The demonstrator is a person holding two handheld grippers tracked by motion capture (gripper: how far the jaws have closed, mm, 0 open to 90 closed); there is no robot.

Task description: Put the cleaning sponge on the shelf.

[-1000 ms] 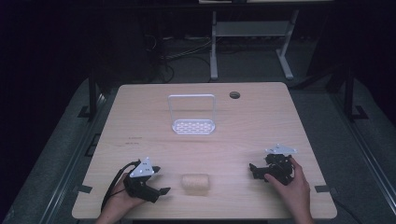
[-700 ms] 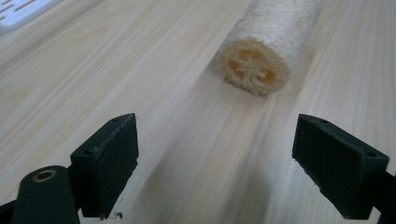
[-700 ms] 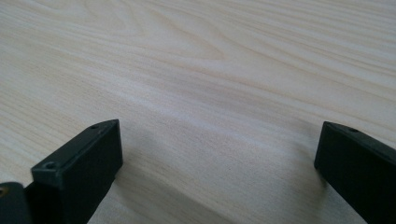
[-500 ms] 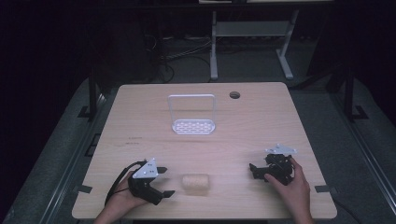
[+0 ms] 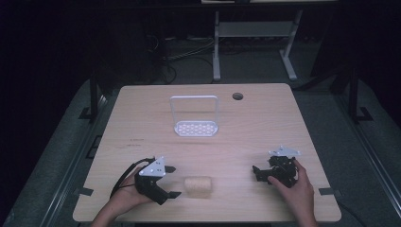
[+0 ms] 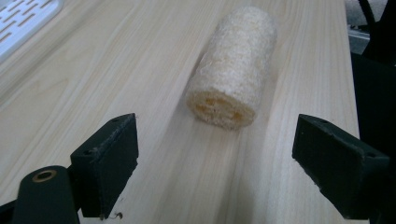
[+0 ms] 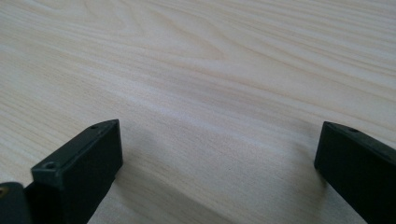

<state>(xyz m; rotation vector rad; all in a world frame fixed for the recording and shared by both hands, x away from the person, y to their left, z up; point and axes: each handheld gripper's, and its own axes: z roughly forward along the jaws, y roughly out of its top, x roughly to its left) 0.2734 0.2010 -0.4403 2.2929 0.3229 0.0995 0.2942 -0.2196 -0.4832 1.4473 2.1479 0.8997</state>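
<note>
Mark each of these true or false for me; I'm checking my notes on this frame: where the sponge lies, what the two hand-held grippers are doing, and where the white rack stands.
1. The loofah sponge lies on the table, gripped by nothing. True.
2. The left hand-held gripper is shut on the sponge. False: its jaws are open, the sponge just ahead of them.
3. The right hand-held gripper is open over bare wood. True.
4. The white rack stands between the two grippers. False: it stands farther back, toward the table's far side.
</note>
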